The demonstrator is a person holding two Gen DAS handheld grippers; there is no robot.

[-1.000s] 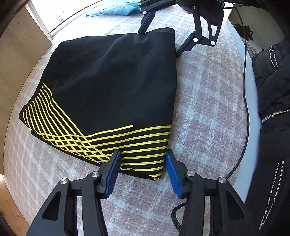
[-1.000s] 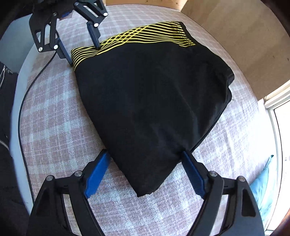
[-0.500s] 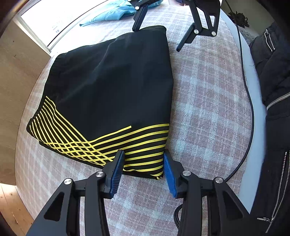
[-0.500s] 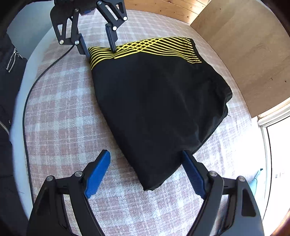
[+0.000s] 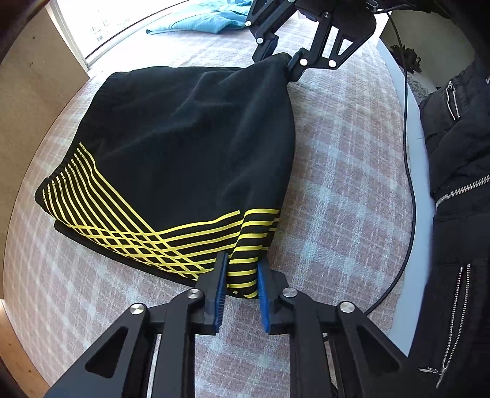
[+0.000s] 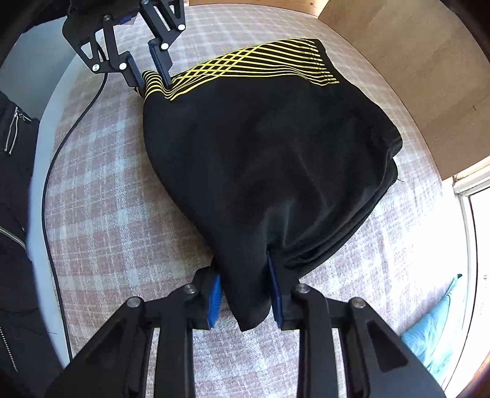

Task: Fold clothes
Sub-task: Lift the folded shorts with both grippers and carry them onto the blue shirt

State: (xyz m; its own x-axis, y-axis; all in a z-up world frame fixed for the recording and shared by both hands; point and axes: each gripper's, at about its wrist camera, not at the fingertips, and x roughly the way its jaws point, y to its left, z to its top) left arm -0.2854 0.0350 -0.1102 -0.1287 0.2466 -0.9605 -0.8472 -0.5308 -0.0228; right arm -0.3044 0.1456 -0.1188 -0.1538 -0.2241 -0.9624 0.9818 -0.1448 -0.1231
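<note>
A folded black garment with yellow stripes [image 5: 190, 147] lies on the pink plaid cover [image 5: 337, 183]. My left gripper [image 5: 240, 284] is shut on its striped near corner, and the cloth bunches between the blue pads. In the right wrist view the same black garment [image 6: 269, 159] stretches away from my right gripper [image 6: 245, 290], which is shut on the plain black corner. The right gripper [image 5: 283, 62] shows at the far end in the left wrist view, and the left gripper [image 6: 150, 81] shows at the striped corner in the right wrist view. Both pinched corners rise slightly off the cover.
A light blue cloth [image 5: 211, 23] lies by the window at the far edge. A black cable [image 5: 408, 159] runs along the cover's rim. A person's black zipped jacket [image 5: 459, 153] stands close on the right. A wooden panel [image 6: 413, 61] borders the other side.
Both grippers went from open around the garment's corners to shut on them. The pinched corners have lifted a little and the cloth has bunched.
</note>
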